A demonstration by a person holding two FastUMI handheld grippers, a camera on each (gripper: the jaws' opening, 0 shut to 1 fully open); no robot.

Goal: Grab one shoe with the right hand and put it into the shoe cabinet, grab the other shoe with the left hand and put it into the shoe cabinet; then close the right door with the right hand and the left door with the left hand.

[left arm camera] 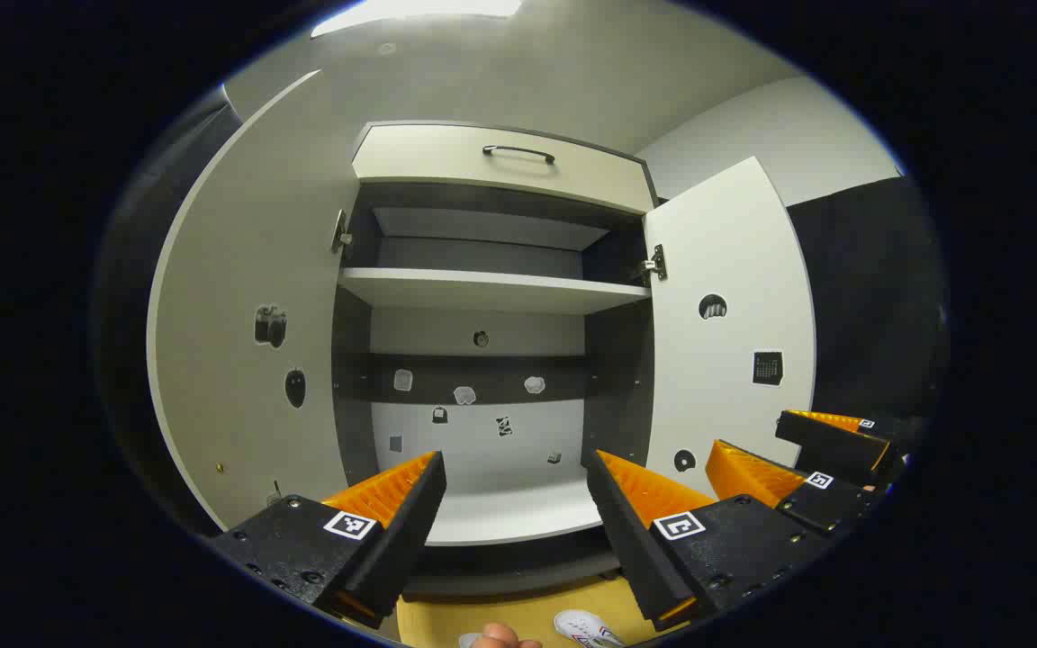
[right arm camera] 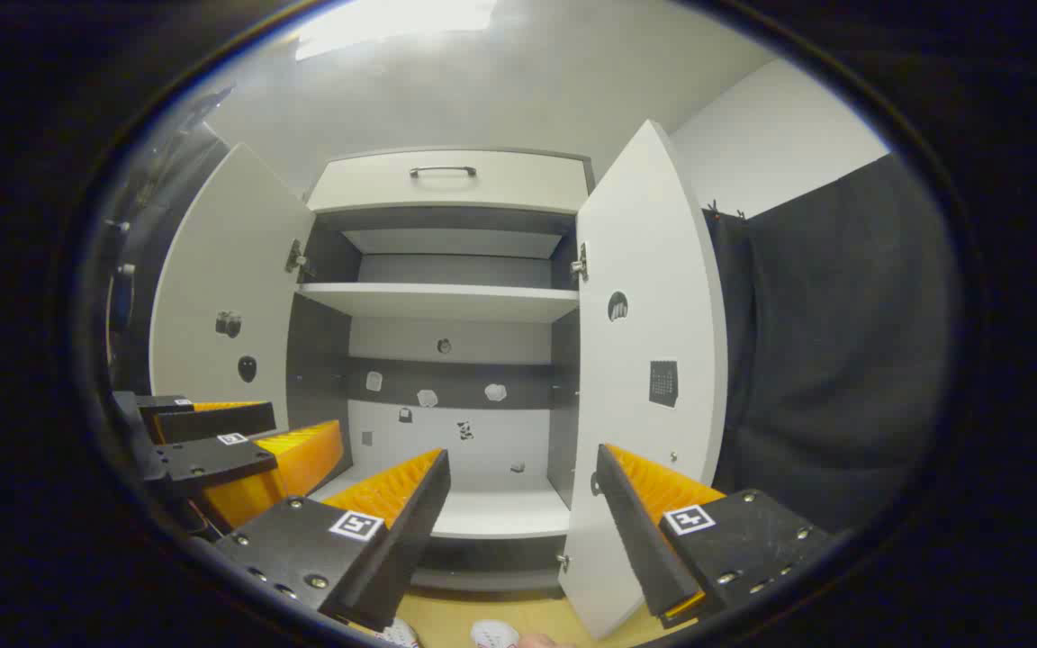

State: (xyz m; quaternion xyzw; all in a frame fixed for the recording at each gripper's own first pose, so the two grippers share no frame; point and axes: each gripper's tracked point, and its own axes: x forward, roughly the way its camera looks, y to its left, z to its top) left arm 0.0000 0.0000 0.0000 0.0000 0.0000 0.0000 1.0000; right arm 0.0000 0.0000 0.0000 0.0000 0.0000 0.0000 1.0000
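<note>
— Nearest us, the left tool (left arm camera: 514,504) has its fingers spread apart with nothing between them; the right tool (right arm camera: 523,504) is likewise apart and empty.

— And the shoes?

— We see one white shoe (left arm camera: 586,627) on the floor (left arm camera: 518,616) just below the left tool, and shoe tips (right arm camera: 493,634) below the right one.

— The cabinet (left arm camera: 491,297)?

— Ahead of us, left door (left arm camera: 248,360) and right door (left arm camera: 725,333) swung open, shelves bare.

No legible text or labels.
</note>
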